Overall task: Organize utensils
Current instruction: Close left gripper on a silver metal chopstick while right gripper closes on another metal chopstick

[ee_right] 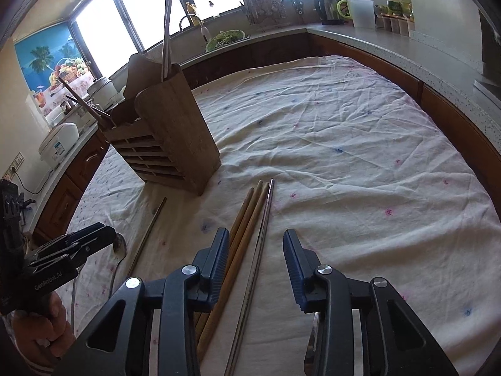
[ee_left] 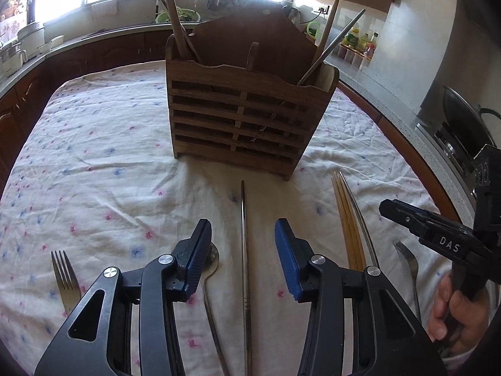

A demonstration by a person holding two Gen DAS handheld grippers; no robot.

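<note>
A slatted wooden utensil holder [ee_left: 244,106] [ee_right: 166,131] stands on the tablecloth with chopsticks upright in its outer compartments. My left gripper [ee_left: 242,228] is open just above the cloth, and a single metal chopstick [ee_left: 244,250] lies between its fingers, untouched. A spoon [ee_left: 211,282] lies partly under its left finger. My right gripper [ee_right: 256,235] is open too, astride a metal chopstick [ee_right: 261,219]. Wooden chopsticks [ee_right: 242,222] lie against that gripper's left finger. One fork [ee_left: 64,277] rests at the left, another fork [ee_left: 408,263] at the right.
The flowered tablecloth [ee_right: 344,156] is wrinkled and bare to the right of the holder. A kitchen counter rings the table, with a rice cooker [ee_right: 59,144], a sink with a green colander [ee_right: 225,39] and a pan on the stove [ee_left: 463,125]. A hand [ee_left: 454,310] grips the right tool.
</note>
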